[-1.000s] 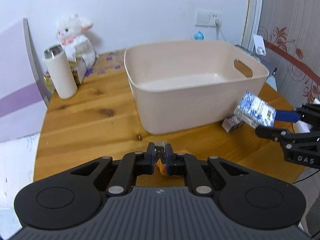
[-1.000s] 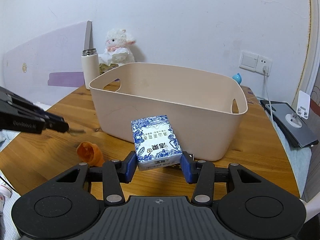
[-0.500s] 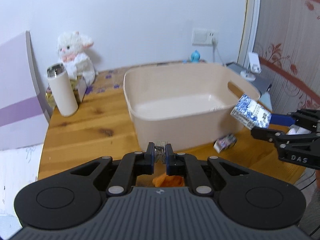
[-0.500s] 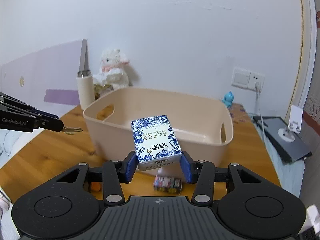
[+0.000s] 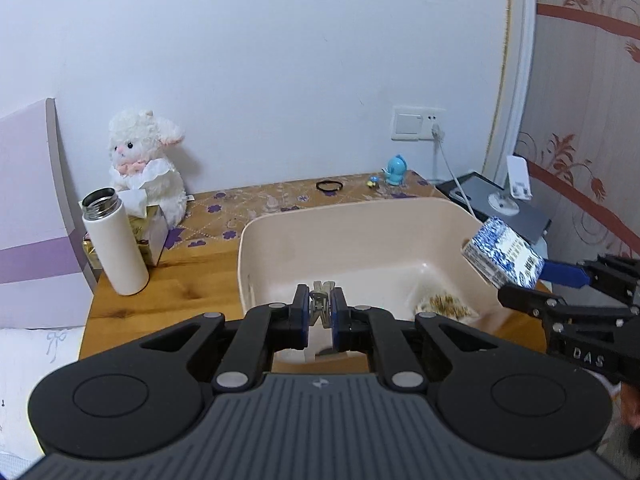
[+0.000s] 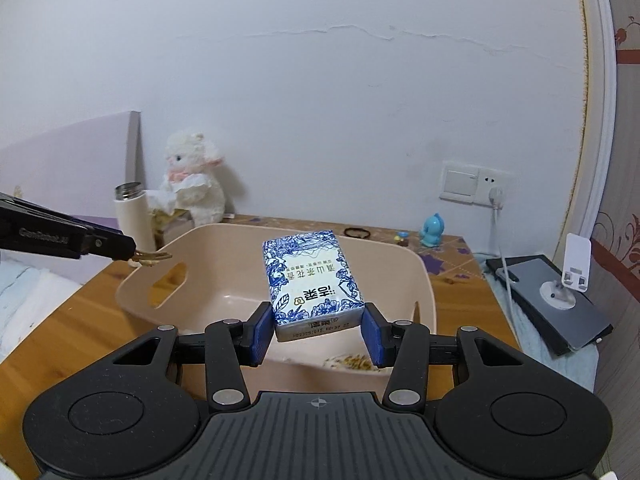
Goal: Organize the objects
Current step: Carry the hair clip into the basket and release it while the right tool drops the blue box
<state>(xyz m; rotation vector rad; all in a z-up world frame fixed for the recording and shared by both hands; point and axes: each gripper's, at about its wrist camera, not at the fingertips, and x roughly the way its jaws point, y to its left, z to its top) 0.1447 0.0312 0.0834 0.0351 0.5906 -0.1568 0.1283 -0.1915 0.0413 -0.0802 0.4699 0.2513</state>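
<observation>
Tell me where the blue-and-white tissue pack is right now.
The tissue pack is clamped in the right gripper, held in the air over the near side of the beige bin; in the left wrist view it sits at the bin's right rim.

Packet (image 5: pixel 444 303) on the bin (image 5: pixel 320 224) floor partly hidden behind gripper linkage; small metal clip (image 5: pixel 322 307) between the left gripper (image 5: pixel 321 309) pads too small to identify.
</observation>
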